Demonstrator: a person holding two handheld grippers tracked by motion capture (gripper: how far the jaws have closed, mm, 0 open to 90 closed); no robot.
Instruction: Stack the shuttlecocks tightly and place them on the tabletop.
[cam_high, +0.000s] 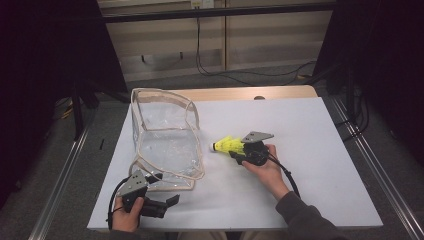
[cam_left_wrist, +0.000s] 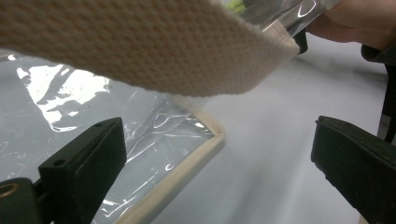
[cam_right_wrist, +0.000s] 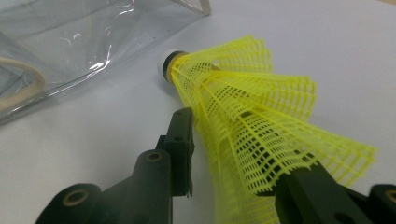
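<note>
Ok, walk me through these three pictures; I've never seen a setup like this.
A person sits at a table and holds a hand-held two-jaw gripper in each hand. One picture comes from a camera above the table; the other two come from cameras riding on the grippers, looking along their black jaws. On the white tabletop stands a clear plastic pouch with beige trim. The right gripper has its jaws around the skirt of a yellow shuttlecock, whose cork points at the pouch. The left gripper is open beside the pouch's near corner, holding nothing.
</note>
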